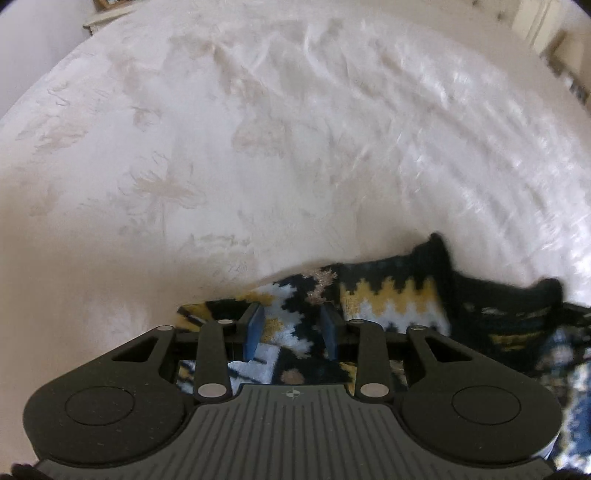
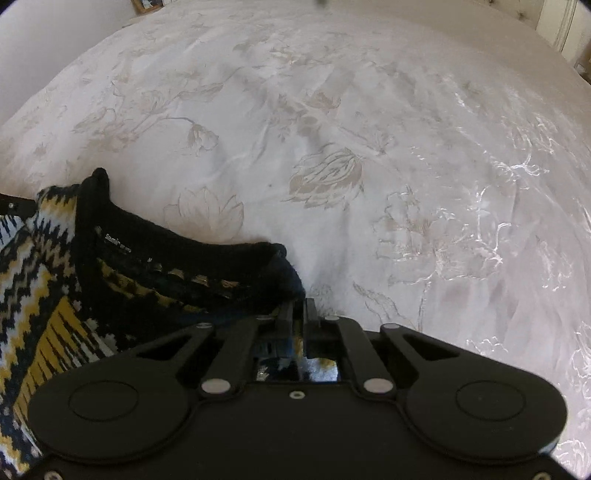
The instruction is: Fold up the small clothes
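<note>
A small knit sweater (image 1: 391, 299) with a black, yellow and white zigzag pattern and a black collar lies on the bed. My left gripper (image 1: 291, 321) is open, its blue pads (image 1: 255, 328) set apart over the sweater's patterned edge. In the right wrist view the same sweater (image 2: 55, 295) spreads to the left, its black collar (image 2: 177, 243) facing up. My right gripper (image 2: 298, 314) is shut on the sweater's dark shoulder edge beside the collar.
The white bedspread (image 2: 332, 166) with a pale floral print covers the whole bed. A wooden frame (image 1: 107, 3) stands past the bed's far left corner. Pale furniture (image 1: 546, 33) stands at the far right.
</note>
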`<action>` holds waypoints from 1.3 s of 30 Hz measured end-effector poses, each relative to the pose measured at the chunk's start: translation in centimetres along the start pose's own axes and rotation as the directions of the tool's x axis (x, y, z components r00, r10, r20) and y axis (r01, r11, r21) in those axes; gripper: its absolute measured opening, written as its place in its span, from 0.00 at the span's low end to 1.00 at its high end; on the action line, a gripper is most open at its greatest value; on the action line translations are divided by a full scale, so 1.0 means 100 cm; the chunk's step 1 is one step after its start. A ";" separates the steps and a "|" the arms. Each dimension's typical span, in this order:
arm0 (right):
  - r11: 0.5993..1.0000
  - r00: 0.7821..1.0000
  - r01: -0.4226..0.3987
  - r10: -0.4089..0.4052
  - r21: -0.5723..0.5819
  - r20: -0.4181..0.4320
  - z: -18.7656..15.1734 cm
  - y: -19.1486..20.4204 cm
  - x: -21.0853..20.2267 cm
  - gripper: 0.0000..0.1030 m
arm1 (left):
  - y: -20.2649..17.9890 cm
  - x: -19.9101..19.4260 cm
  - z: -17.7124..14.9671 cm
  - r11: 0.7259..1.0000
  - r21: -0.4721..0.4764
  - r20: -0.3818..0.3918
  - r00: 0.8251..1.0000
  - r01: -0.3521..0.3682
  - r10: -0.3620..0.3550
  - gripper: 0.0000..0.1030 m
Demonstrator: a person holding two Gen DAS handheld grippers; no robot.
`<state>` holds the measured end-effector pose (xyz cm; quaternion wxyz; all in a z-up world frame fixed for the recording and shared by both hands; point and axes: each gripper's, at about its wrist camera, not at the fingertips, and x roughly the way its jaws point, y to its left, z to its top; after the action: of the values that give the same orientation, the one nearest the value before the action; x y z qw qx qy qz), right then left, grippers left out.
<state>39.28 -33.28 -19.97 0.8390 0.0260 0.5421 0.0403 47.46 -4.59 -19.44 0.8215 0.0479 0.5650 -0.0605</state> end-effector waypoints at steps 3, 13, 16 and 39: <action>1.000 1.000 -0.006 0.006 0.022 -0.005 0.002 -0.004 -0.001 0.20 | -0.003 0.014 0.004 0.999 0.015 -0.018 0.999 -0.028 0.029 0.34; 0.999 0.998 -0.006 0.002 0.053 0.065 -0.009 -0.001 -0.040 0.95 | 0.008 -0.021 -0.003 0.998 0.035 0.003 0.999 0.045 -0.045 0.69; 0.997 0.997 -0.029 0.023 0.072 0.077 -0.016 0.003 -0.055 1.00 | 0.013 -0.047 -0.017 0.998 0.033 0.041 0.998 0.047 -0.048 0.70; 0.967 0.995 0.042 -0.064 0.251 0.081 -0.116 0.003 -0.133 1.00 | 0.034 -0.131 -0.161 0.993 -0.062 -0.023 0.995 0.098 -0.099 0.77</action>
<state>23.24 -34.27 -12.61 0.8531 0.1185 0.5056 -0.0516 28.49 1.70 -12.90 0.8111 -0.0042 0.5789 -0.0833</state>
